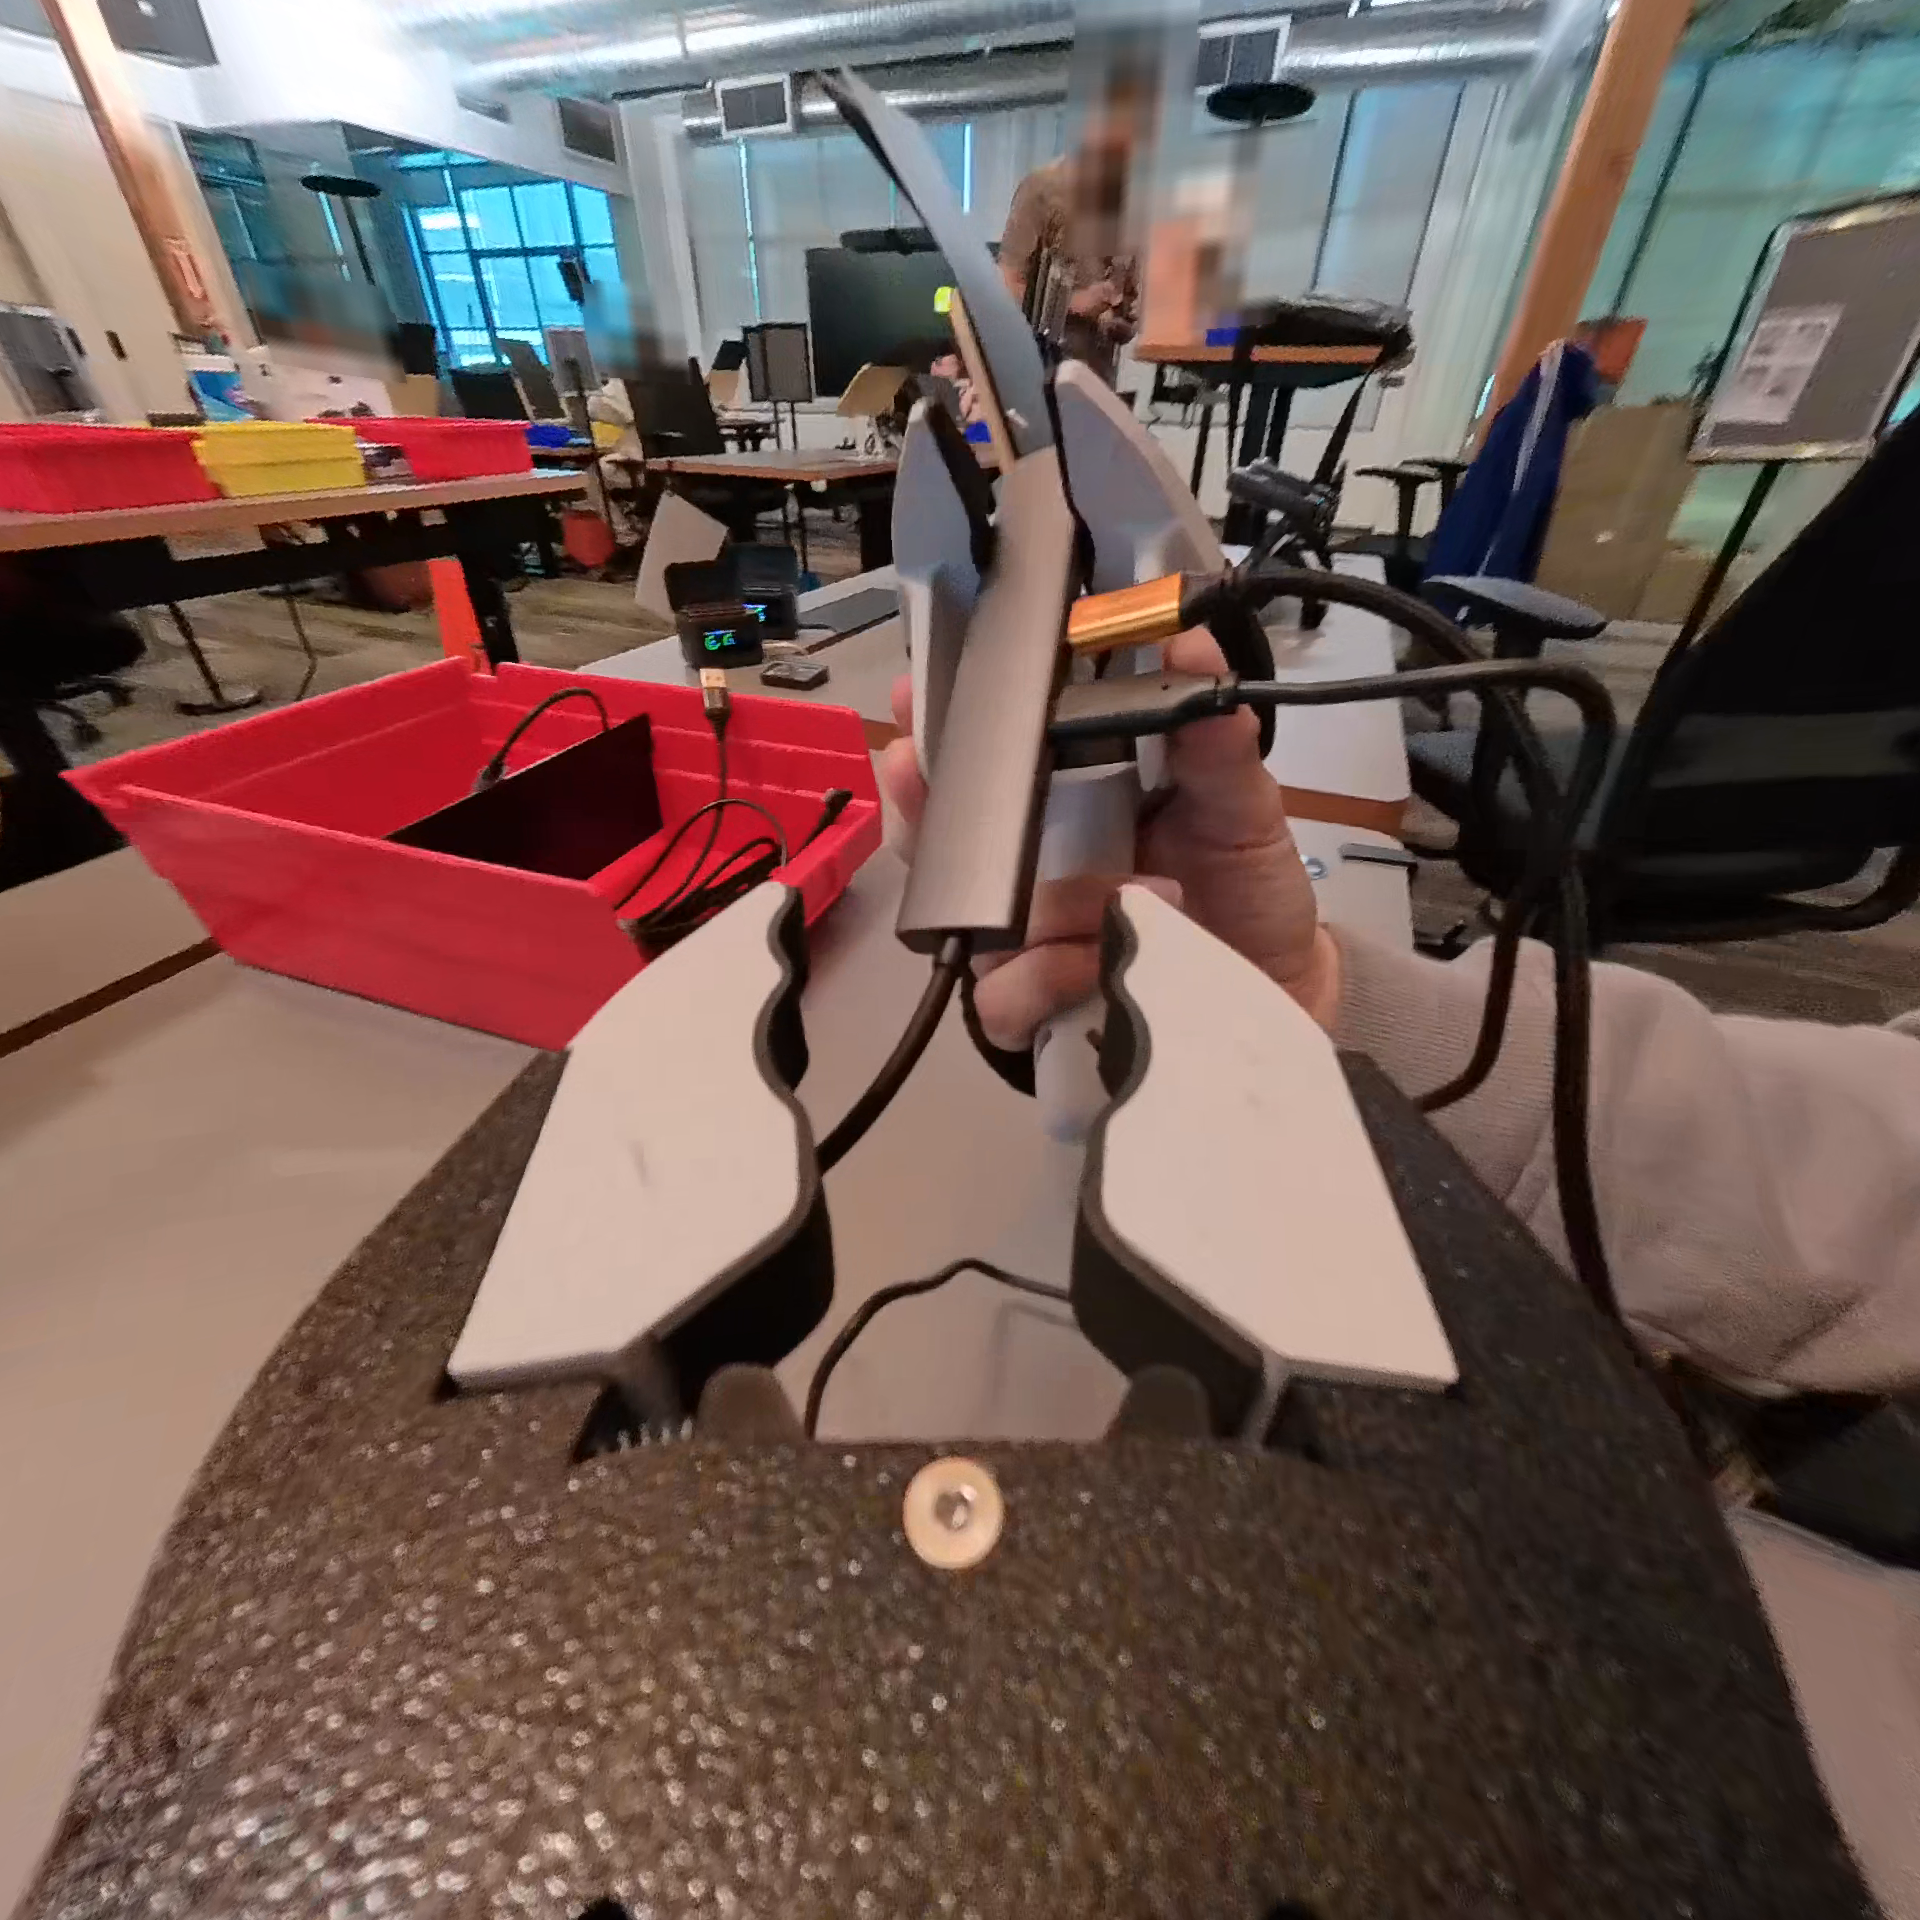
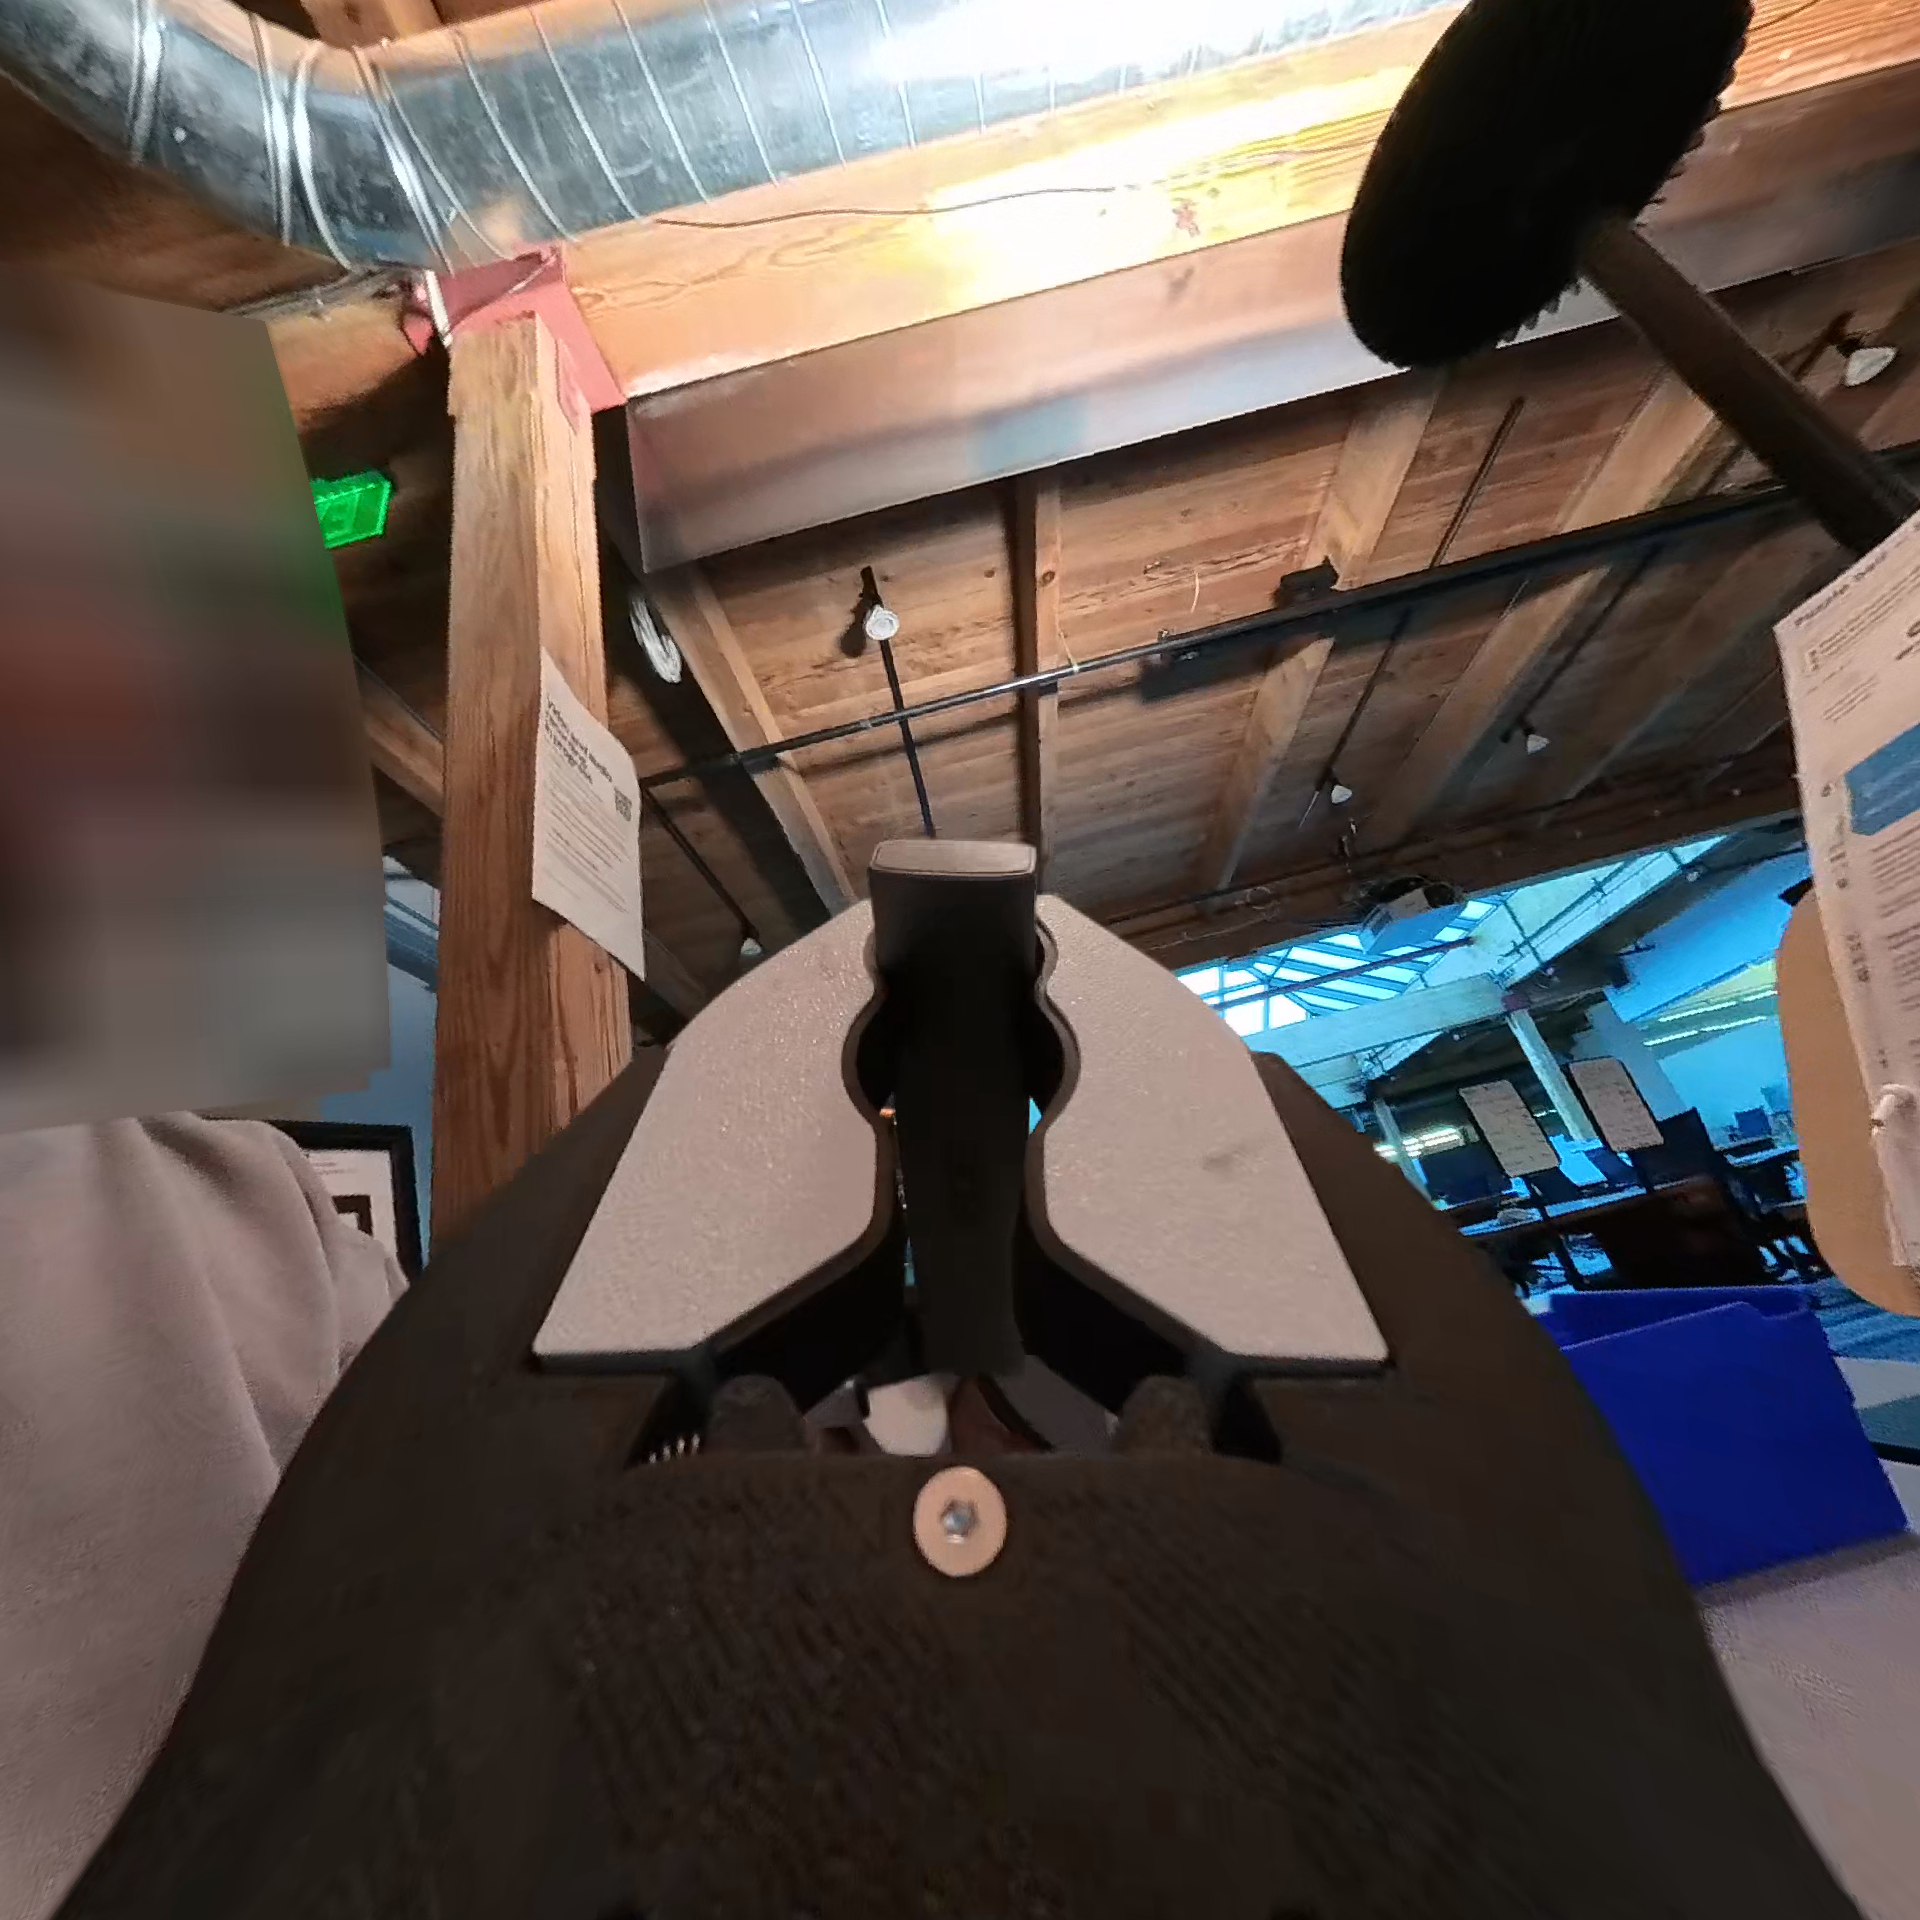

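Note:
In the left wrist view my left gripper [image 1: 956, 914] is open and empty, its jaws standing just below the lower end of a grey bar-shaped hub [image 1: 997, 727]. My right gripper [image 1: 1023, 457] is shut on that hub and holds it upright above the table, with a person's hand [image 1: 1216, 831] around the gripper's handle. A gold plug [image 1: 1127, 613] and a black plug [image 1: 1122, 717] sit in the hub's right side. A black cable [image 1: 894, 1060] hangs from its lower end. In the right wrist view the right gripper [image 2: 956, 935] points at the ceiling, shut on the hub [image 2: 951, 1091].
A red bin [image 1: 312, 862] with black cables and a black divider sits on the table to the left. Office chairs [image 1: 1766, 727] stand to the right. A blue bin [image 2: 1714, 1403] is to the right. A wooden post [image 2: 520, 727] and paper sheets [image 2: 1849, 831] are nearby. The grippers' ends are close to 9 cm from one another.

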`<state>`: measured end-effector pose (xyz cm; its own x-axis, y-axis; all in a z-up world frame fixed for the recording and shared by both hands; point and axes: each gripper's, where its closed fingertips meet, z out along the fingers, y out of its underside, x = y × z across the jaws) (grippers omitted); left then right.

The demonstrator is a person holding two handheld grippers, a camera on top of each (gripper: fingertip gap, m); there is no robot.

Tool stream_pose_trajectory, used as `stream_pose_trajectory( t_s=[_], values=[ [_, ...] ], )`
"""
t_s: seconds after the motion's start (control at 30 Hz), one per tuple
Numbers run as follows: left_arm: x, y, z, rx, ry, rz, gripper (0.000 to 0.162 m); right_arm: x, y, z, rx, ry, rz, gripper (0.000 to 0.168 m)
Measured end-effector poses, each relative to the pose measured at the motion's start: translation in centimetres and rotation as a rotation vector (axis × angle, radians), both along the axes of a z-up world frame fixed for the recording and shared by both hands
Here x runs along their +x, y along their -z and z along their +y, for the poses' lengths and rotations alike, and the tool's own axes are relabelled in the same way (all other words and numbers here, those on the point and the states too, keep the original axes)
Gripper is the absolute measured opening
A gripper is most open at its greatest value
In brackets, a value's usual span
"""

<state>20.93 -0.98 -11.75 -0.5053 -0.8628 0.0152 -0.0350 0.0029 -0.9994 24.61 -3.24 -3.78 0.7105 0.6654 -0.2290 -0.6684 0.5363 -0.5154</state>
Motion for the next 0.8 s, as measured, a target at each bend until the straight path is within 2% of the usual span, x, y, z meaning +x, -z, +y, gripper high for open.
stream_pose_trajectory(
  t_s=[0.1, 0.17, 0.2, 0.23, 0.3, 0.4, 0.53, 0.6, 0.7, 0.73, 0.77, 0.8],
  values=[
    [0.0, 0.2, -0.7, -0.048, 0.055, -0.020, 0.047, -1.1, -0.1, -0.3, 0.034, -0.038, -0.045, 0.020],
    [-0.4, 0.1, -1.4, -0.061, 0.134, -0.035, 0.043, -1.9, -0.2, -0.1, 0.043, -0.078, -0.062, 0.020],
    [-0.7, 0.2, -2.1, -0.069, 0.197, -0.032, 0.034, -2.3, -0.1, 0.0, 0.048, -0.093, -0.069, 0.020],
    [-1.2, 0.4, -2.8, -0.087, 0.269, -0.018, 0.032, -2.7, -0.2, 0.0, 0.064, -0.115, -0.079, 0.020],
    [-1.6, 0.2, -3.4, -0.162, 0.327, -0.003, 0.025, -3.3, -0.2, -0.2, 0.081, -0.147, -0.096, 0.020],
    [-2.0, -0.6, -3.3, -0.241, 0.323, -0.065, 0.026, -4.0, -0.3, -0.5, 0.096, -0.137, -0.141, 0.020],
    [-1.8, -0.9, -3.1, -0.190, 0.217, -0.164, 0.026, -4.1, -0.3, -0.7, 0.116, -0.154, -0.135, 0.020],
    [-2.3, -2.3, -2.6, -0.229, 0.199, -0.250, 0.029, -3.9, -0.3, -0.8, 0.128, -0.155, -0.122, 0.020],
    [-2.6, -2.6, -2.1, -0.245, 0.216, -0.231, 0.012, -3.7, -0.2, -0.9, 0.125, -0.163, -0.118, 0.020],
    [-2.6, -2.6, -2.0, -0.235, 0.218, -0.218, 0.000, -3.6, 0.0, -0.8, 0.121, -0.137, -0.126, 0.020],
    [-2.5, -2.5, -1.8, -0.227, 0.206, -0.215, 0.005, -3.7, -0.1, -1.2, 0.149, -0.141, -0.129, 0.020],
    [-2.5, -2.5, -1.6, -0.225, 0.193, -0.224, 0.024, -3.8, -0.3, -1.7, 0.177, -0.166, -0.121, 0.020]
  ],
)
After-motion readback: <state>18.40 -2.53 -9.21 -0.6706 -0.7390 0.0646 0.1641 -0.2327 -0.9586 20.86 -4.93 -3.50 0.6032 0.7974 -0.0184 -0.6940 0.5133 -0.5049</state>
